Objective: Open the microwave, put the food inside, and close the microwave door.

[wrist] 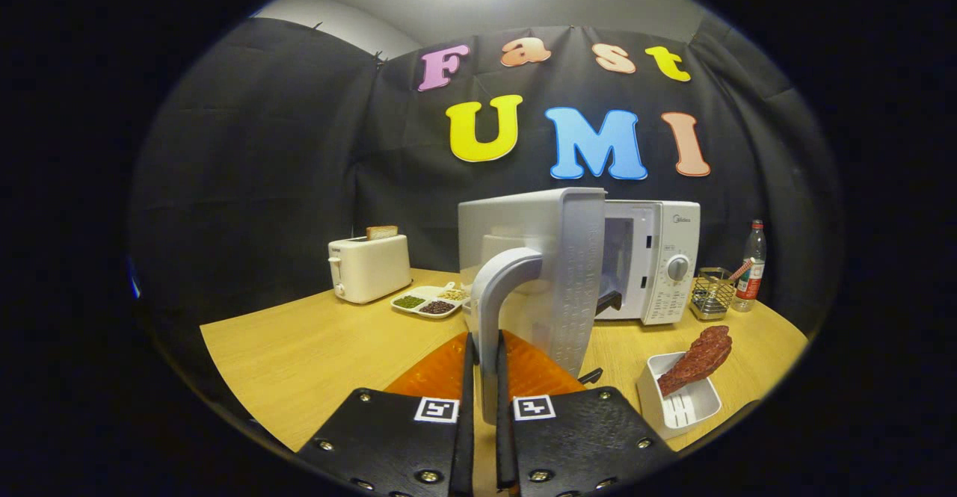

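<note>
On the pale wooden counter [299, 347] stands a white microwave oven [658, 258] with its grey-framed door [568, 273] swung wide open toward the camera, the dark cavity showing between the door's edge and the control panel with its round dial. The fingers [484, 377] are clenched on the curved grey door handle [497, 295], one on each side of its lower end, and the handle rises from between them up to the door's face. To the right of the microwave's open door, on the counter, sits a small white rectangular dish [688, 407] holding a reddish-brown drumstick-shaped piece of food [699, 359]; the food lies tilted, its thicker end pointing up toward the microwave. Just right of the microwave stand a small wire basket [710, 295] and a clear plastic bottle with a red cap [751, 265]. Left of the microwave lies a white divided tray of dark and green beans [428, 303], and further left a white toaster [368, 267] with a slice of toast sticking up from its slot. An orange mat [441, 370] lies on the counter beneath the door.
</note>
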### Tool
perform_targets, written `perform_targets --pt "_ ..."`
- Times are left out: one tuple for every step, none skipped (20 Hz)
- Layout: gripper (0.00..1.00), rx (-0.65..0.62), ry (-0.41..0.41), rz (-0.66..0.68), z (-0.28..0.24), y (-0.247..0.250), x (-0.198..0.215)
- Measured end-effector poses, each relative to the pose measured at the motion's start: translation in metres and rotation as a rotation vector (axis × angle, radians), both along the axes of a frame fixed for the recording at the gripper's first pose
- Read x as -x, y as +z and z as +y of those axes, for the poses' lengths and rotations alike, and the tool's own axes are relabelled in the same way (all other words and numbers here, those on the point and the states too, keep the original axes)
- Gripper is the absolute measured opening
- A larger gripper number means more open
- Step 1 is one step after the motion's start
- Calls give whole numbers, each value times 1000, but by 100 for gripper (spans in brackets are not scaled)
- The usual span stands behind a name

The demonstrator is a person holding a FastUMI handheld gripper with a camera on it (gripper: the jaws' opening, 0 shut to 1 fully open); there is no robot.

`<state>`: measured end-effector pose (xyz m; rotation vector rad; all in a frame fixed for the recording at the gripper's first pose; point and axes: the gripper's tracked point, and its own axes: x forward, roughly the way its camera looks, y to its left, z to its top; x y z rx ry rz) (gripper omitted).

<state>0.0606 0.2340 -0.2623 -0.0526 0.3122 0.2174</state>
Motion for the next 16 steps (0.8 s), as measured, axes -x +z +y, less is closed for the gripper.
perform_targets --pt "12 11 17 0 16 -3 6" --pt "12 36 21 -22 29 -2 9" --pt "12 65 11 -29 37 -3 12" --pt "12 78 -15 -40 42 -3 11" --pt "11 85 -54 -40 44 -3 14" --pt "11 79 -71 -42 52 -3 12" --pt "11 77 -85 -37 64 -6 13" --pt "11 86 -102 -37 71 -6 13" --pt "11 89 -117 -38 77 -5 13" --pt "11 96 -135 -48 83 -5 12" --pt "11 114 -148 -64 90 -5 13" --pt "11 137 -162 -83 96 -4 12" --pt "11 162 -173 -99 102 -6 12" --pt "11 178 -185 -106 107 -8 12" --pt "11 182 -193 -105 109 -8 13" --pt "11 172 -196 -97 111 -7 13"
